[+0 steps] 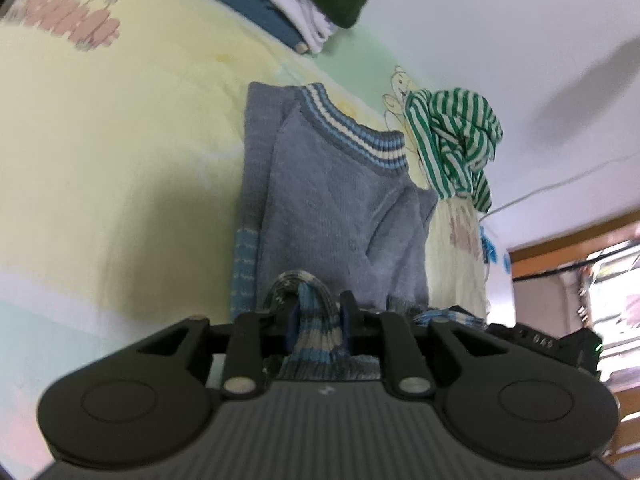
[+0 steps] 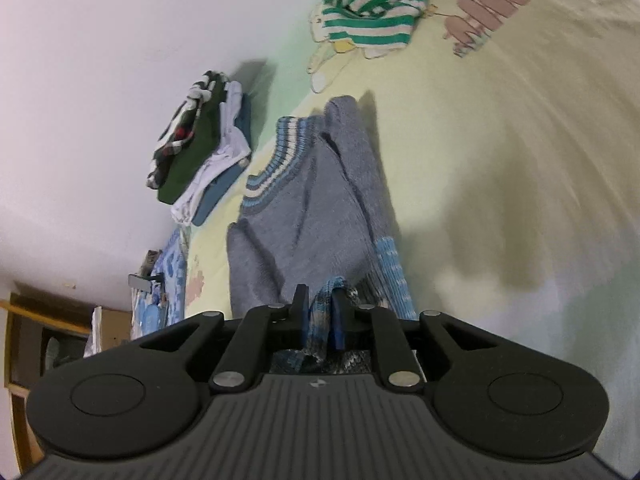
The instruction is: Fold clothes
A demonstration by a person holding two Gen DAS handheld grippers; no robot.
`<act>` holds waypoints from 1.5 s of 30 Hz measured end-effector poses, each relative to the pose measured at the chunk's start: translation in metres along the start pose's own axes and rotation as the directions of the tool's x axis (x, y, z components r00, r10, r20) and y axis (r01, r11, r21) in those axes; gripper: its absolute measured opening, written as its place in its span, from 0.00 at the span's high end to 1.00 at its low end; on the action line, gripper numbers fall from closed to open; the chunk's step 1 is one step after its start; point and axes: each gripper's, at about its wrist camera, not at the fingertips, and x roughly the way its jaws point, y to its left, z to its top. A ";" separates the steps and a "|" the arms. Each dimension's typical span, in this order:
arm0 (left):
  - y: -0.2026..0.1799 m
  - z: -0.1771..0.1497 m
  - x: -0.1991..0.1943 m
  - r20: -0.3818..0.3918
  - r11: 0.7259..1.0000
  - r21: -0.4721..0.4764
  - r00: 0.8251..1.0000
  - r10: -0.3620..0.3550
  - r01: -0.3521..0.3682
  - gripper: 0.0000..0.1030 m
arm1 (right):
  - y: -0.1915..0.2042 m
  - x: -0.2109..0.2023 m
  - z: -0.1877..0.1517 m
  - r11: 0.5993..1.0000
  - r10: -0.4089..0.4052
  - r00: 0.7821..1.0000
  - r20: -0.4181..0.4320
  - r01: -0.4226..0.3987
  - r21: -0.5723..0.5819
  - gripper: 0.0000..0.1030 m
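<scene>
Both tools clamp the sweater's hem; only left view shows, seemingly, a doorway.

Even, soft daylight, no glare. Motion blur smears the bedsheet edges; heavy fisheye bending. Broad soft shadows on sheet, wall.

One sweater, one striped shirt

The sweater's lower hem vanishes behind the left claw's body. Up top, the folded pile is sliced off by the frame edge, badly smeared. On the right wrist view, the striped garment is cropped too; shelf clutter is unreadable.
</scene>
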 end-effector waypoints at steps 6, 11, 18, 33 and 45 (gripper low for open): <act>0.004 0.014 -0.020 0.100 0.999 -0.046 0.995 -0.005 0.010 0.54 | -0.005 -0.018 0.007 0.998 0.061 0.995 0.084 -0.062 0.007 0.68; -0.011 0.013 -0.048 0.199 0.990 0.094 0.976 0.083 -0.103 0.46 | 0.018 -0.035 -0.007 0.974 0.040 0.995 0.091 -0.019 -0.227 0.67; -0.016 -0.025 -0.035 0.184 0.937 0.274 0.968 0.171 -0.218 0.29 | 0.057 -0.021 -0.055 0.708 -0.119 0.981 0.156 0.194 -0.679 0.65; -0.025 -0.038 0.028 0.178 0.878 0.408 0.965 0.194 -0.251 0.67 | 0.061 0.031 -0.046 0.619 -0.203 0.955 0.215 0.295 -0.728 0.93; -0.010 -0.059 -0.002 0.209 0.913 0.310 0.955 0.208 -0.266 0.90 | 0.038 0.041 -0.024 0.784 -0.215 0.946 0.243 0.315 -0.534 0.92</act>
